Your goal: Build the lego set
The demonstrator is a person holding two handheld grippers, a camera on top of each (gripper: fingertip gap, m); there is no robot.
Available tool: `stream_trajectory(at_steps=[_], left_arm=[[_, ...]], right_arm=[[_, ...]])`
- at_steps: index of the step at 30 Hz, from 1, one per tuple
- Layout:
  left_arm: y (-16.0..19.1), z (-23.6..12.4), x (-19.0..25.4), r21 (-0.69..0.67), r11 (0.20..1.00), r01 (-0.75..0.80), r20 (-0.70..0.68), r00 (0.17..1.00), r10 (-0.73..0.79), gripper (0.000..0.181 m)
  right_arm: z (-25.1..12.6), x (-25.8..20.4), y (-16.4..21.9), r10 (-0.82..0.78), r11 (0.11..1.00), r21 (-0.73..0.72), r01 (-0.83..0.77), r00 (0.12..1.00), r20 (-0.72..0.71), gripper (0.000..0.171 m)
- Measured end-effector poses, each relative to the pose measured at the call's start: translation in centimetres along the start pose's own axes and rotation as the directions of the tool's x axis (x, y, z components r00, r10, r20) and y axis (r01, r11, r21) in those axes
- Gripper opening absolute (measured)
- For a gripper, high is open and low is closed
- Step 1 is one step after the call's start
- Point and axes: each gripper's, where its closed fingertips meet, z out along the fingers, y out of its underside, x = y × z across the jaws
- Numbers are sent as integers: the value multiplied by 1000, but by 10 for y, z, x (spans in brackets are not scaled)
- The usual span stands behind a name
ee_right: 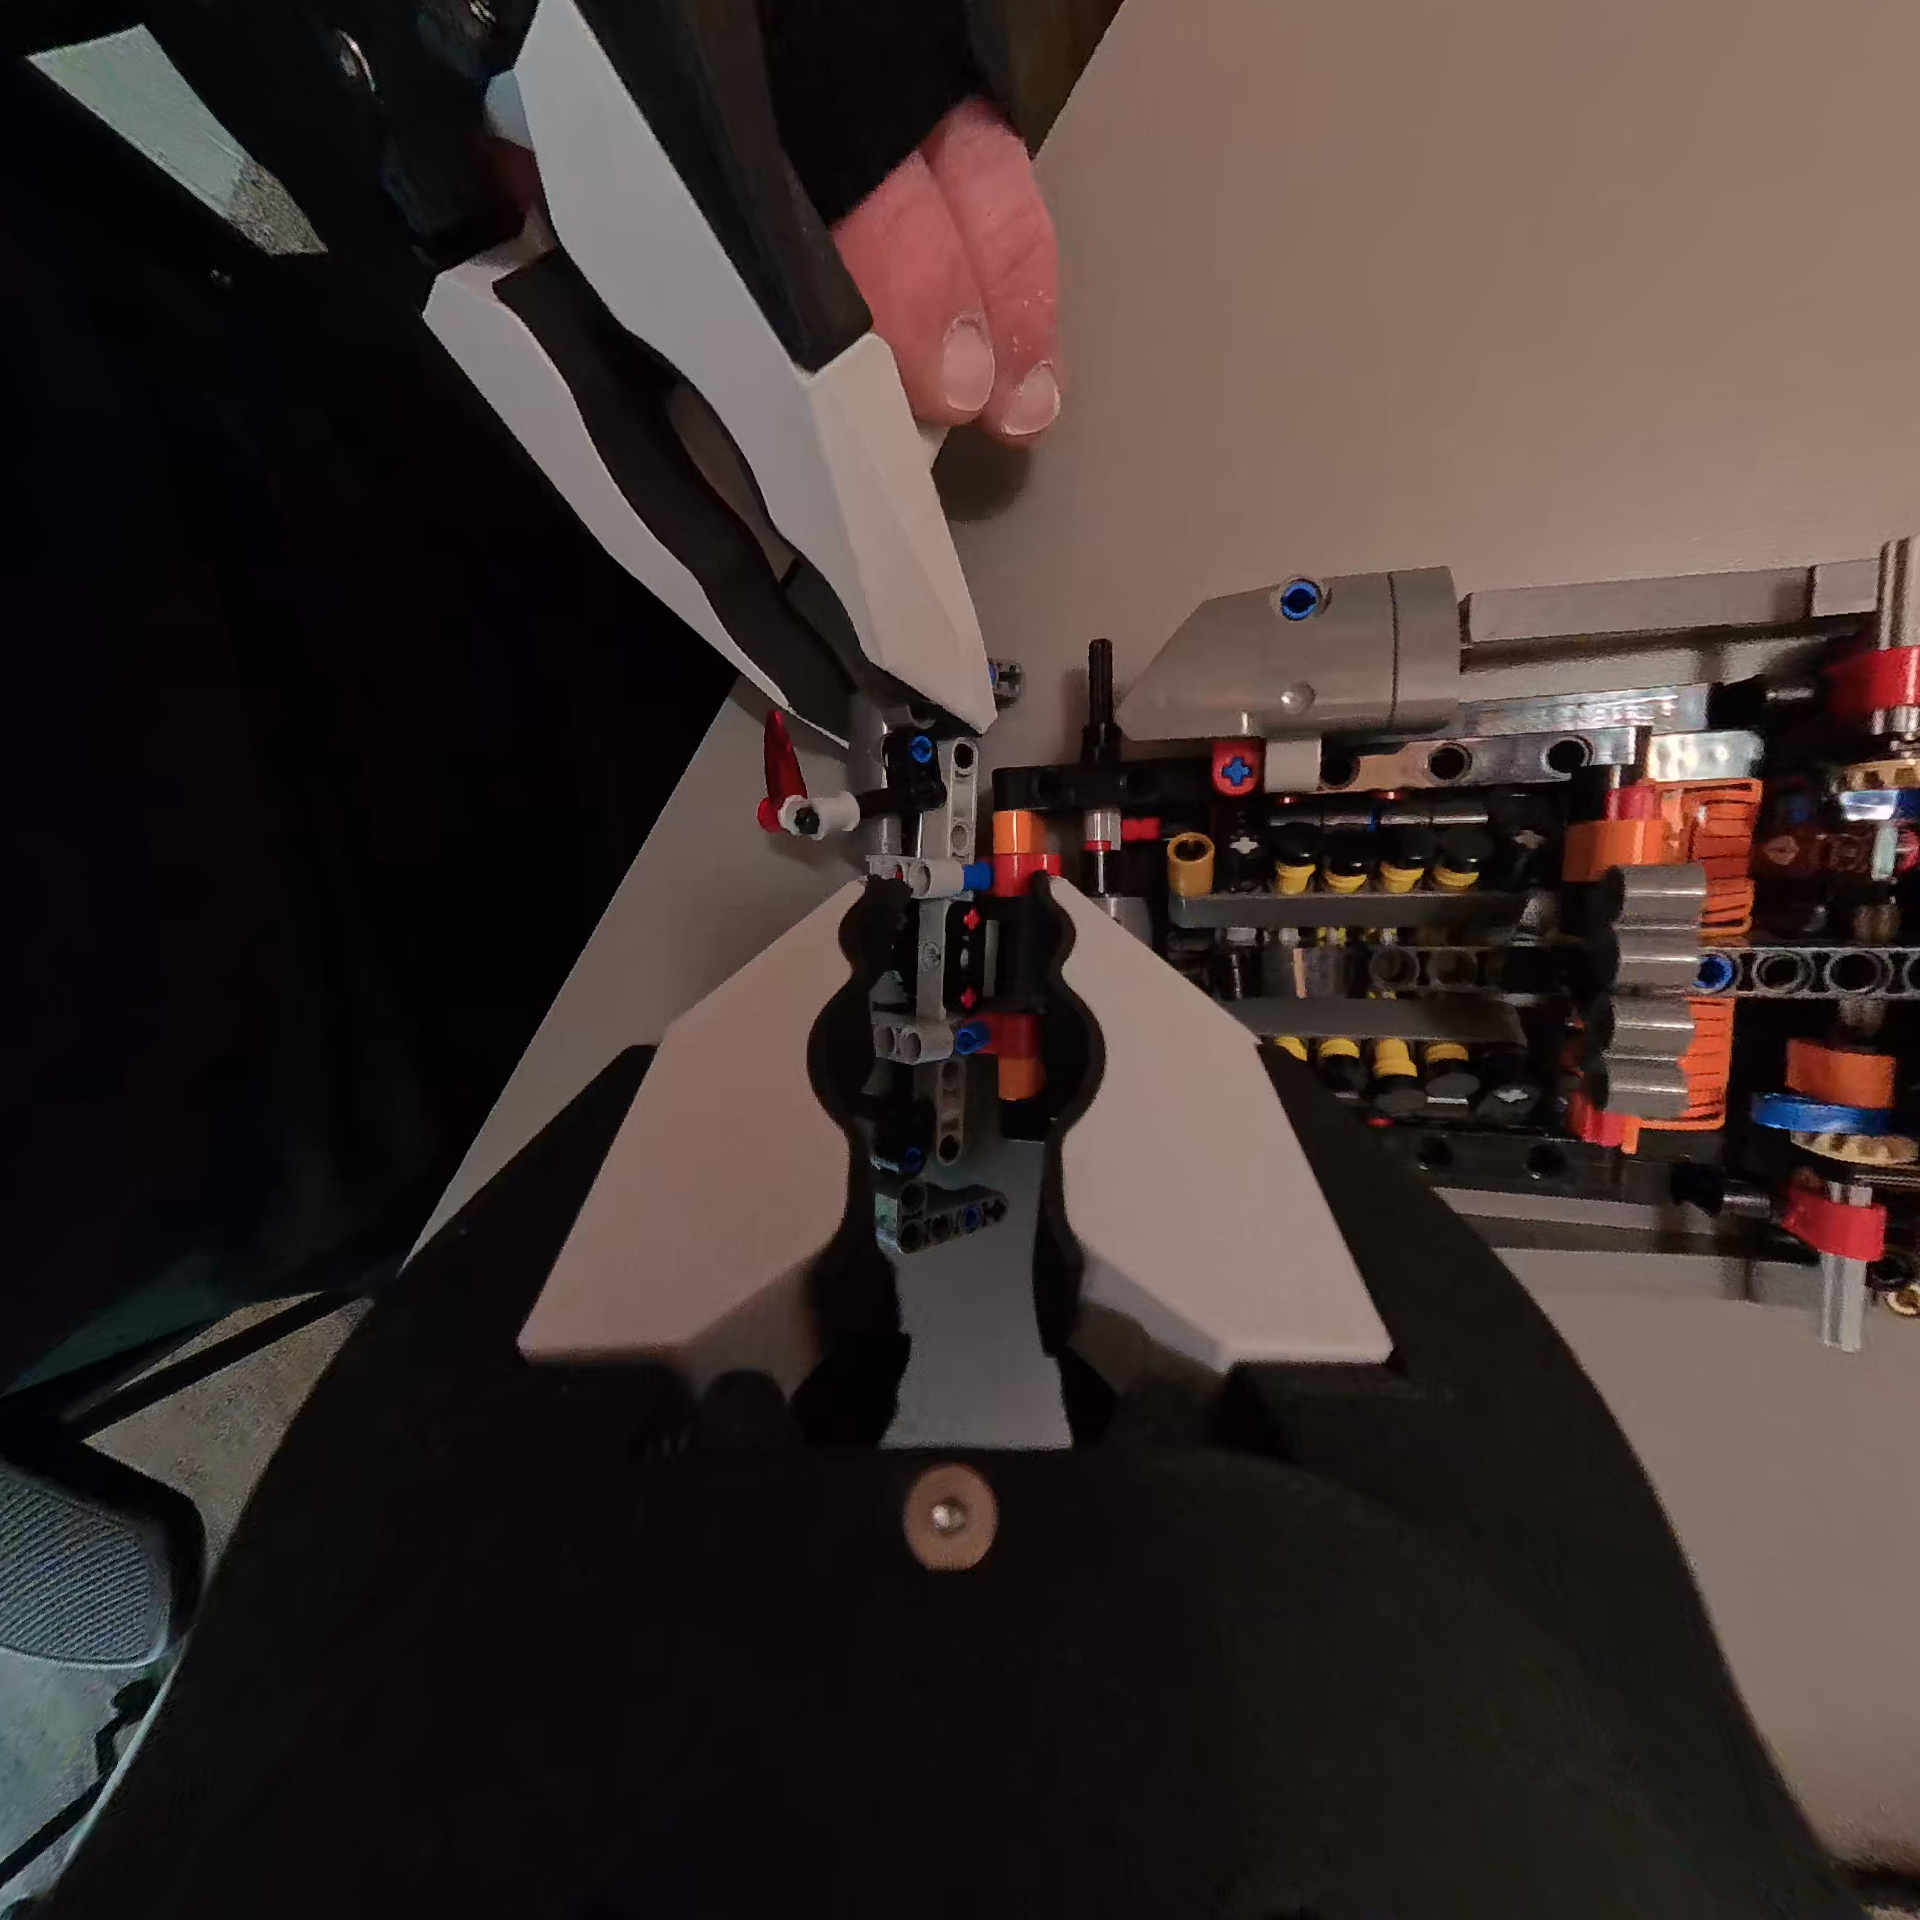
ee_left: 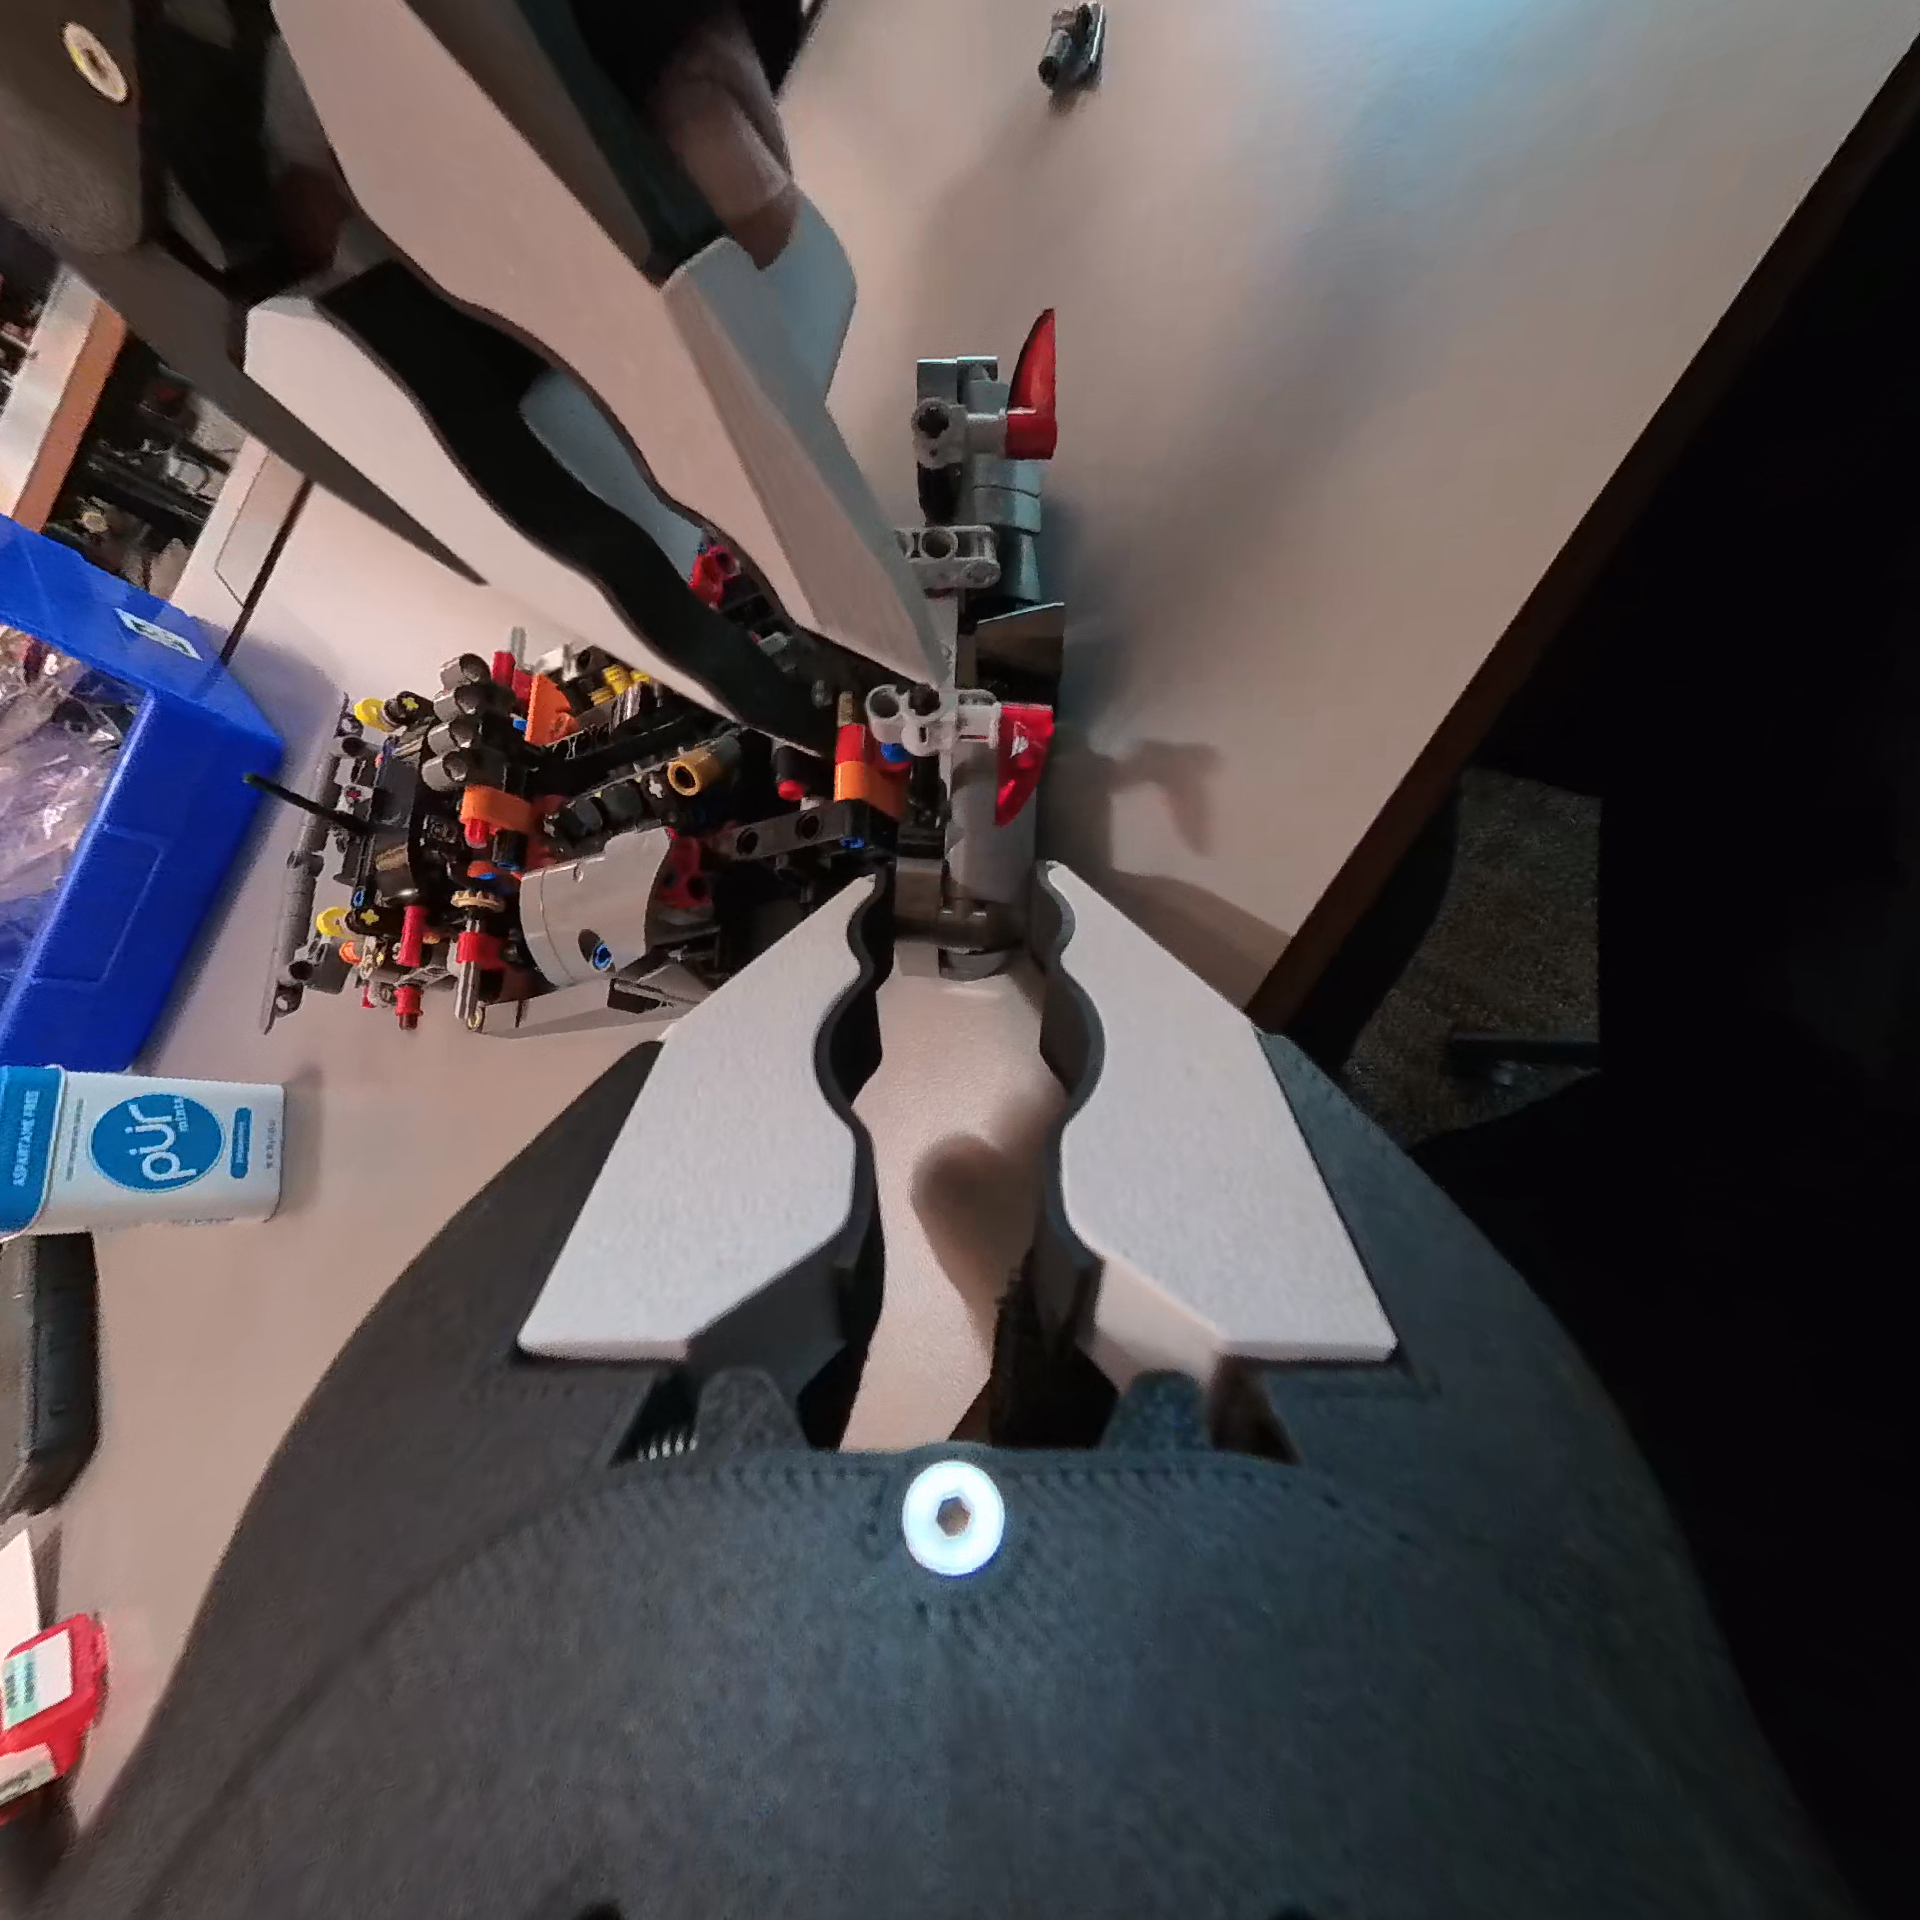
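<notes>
A partly built Lego car chassis of black, orange and grey parts lies on the pale table; it also shows in the right wrist view. At its front end is a grey frame with red curved pieces. My left gripper is shut on the grey end of this frame. It enters the right wrist view from the upper left. My right gripper is shut around the frame's grey and black beams where they meet the chassis. It reaches in from the upper left in the left wrist view.
A blue bin with plastic bags stands behind the chassis. A white box and a small red box lie nearby. A loose black piece lies farther off. The table edge runs close to the frame. A person's fingers hold the left gripper. My left and right fingertips are right by each other. The loose black piece is about equally far from each gripper, around 20 centimeters.
</notes>
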Motion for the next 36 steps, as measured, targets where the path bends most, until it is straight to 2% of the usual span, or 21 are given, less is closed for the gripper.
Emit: stream_trajectory(at_steps=[12, 22, 36], left_arm=[[2, -1, 0, -39, 999, -9, 24, 1000, 10, 23], [1, -1, 1, -61, 998, 5, 26, 1000, -3, 23], [-4, 1, 5, -70, 997, 21, 29, 999, -19, 23]], right_arm=[[5, 1, 0, -6, 996, -86, 2, 999, -50, 29], [2, 0, -1, 56, 996, -75, -52, 997, 49, 27], [0, -1, 1, 38, 997, -65, -34, 998, 55, 27]])
